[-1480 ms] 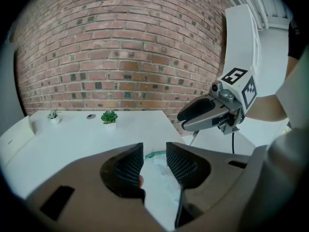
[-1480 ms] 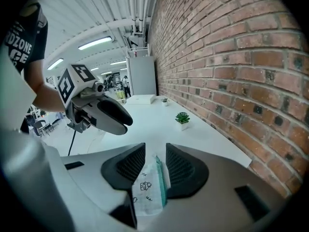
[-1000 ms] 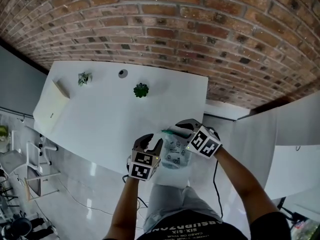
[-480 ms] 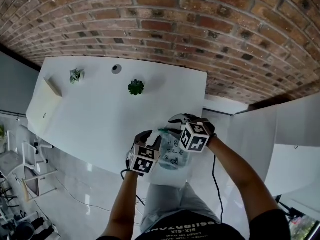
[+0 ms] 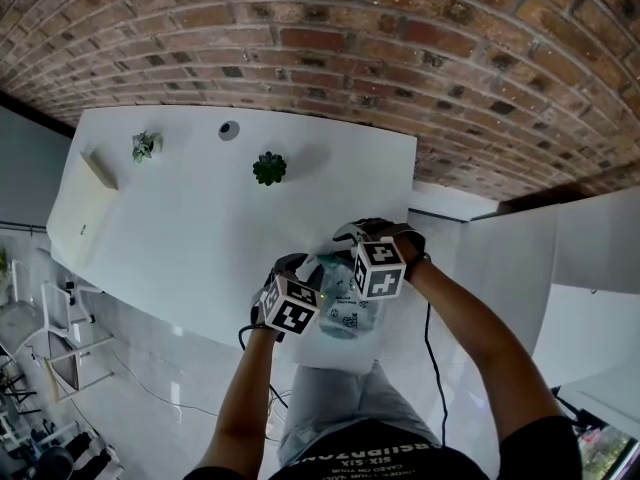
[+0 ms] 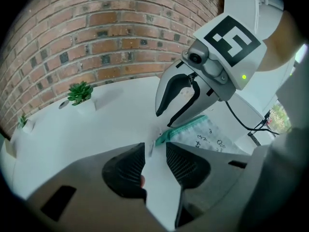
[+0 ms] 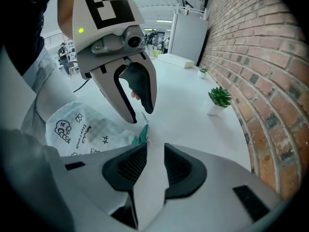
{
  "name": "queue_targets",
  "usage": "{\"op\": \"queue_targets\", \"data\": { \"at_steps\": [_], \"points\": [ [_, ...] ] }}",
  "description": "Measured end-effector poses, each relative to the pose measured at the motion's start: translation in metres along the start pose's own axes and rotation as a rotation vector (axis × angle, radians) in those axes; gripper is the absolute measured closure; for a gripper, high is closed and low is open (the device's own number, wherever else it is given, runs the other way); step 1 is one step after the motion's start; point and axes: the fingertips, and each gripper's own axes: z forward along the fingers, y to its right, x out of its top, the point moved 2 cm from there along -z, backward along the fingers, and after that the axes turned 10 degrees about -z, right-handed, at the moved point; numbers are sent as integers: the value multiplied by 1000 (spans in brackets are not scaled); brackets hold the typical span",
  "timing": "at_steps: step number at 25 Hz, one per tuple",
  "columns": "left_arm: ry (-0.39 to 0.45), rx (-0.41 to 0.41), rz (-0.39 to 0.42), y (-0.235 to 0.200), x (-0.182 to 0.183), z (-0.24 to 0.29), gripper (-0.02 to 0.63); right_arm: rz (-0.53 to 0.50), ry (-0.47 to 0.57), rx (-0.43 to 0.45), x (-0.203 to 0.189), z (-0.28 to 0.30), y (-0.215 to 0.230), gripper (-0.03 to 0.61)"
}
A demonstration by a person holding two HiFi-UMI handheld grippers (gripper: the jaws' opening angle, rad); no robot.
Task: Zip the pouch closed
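Observation:
A translucent pouch (image 5: pixel 346 309) with black print and a green zipper strip (image 6: pixel 179 129) lies at the near edge of the white table (image 5: pixel 200 238). Both grippers point steeply down at its zipper end, facing each other. My left gripper (image 6: pixel 155 147) is open, with bare table showing between its pads and the green zipper end just past its tips. My right gripper (image 7: pixel 155 148) is open too. Its jaws have just been closing, with nothing between them. The zipper end (image 7: pixel 140 134) lies just beyond its left finger. In the head view the marker cubes hide both sets of tips.
A small green potted plant (image 5: pixel 268 168), a second little plant (image 5: pixel 145 146), a round grey disc (image 5: pixel 229 129) and a beige box (image 5: pixel 97 170) stand along the table's far side by the brick wall (image 5: pixel 400 58). A black cable (image 5: pixel 428 343) hangs off the near edge.
Both grippers have come down and drawn closer together over the pouch's zipper end. The right gripper has rolled, so its marker cube now faces me squarely.

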Motion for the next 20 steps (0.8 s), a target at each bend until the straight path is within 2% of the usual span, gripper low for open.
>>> {"op": "queue_targets", "data": {
  "at_steps": [10,15,17,20],
  "points": [
    [-66,11,59,-3,-4,15,502,-153,-65,36,1,16,-3,515],
    [-100,32,110,-4,-6,22,583,-218,-80,69,3,18,-4,518],
    [-99,35,107,-5,-5,22,584,-248,-92,84,2,19,-5,526],
    [-79,38,56,-7,-6,23,586,-275,-94,116,2,22,-9,550]
  ]
}}
